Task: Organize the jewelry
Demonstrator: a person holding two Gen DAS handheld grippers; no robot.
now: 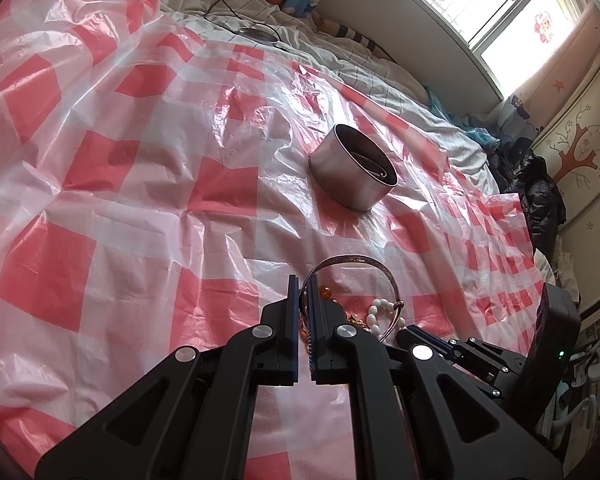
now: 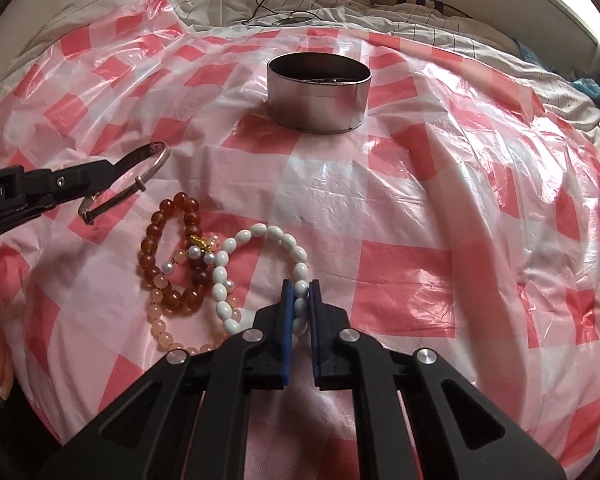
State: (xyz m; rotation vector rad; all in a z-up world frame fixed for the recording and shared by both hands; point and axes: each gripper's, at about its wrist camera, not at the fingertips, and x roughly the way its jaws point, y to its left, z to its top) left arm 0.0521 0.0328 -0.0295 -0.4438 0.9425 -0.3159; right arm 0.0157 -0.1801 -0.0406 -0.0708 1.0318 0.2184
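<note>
White oval beads sit clamped in the right tongs (image 2: 301, 285), the white bracelet (image 2: 260, 276) trailing left; the steel tin (image 2: 318, 98) lies straight ahead, well apart. Left tongs (image 1: 303, 280), clenched on the metal bangle (image 1: 356, 280), sit no closer.

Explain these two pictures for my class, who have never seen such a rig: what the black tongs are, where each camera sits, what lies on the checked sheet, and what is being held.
There is no robot: a person holds a two-finger gripper in each hand, with a wide-angle camera on each, looking along the fingers.

The left gripper is shut on a thin metal bangle. The right gripper is shut on a white bead bracelet.

On the red and white plastic sheet also lie an amber bead bracelet and a pale pink bead bracelet, both loose. Further off stands a round metal tin, open at the top.
</note>
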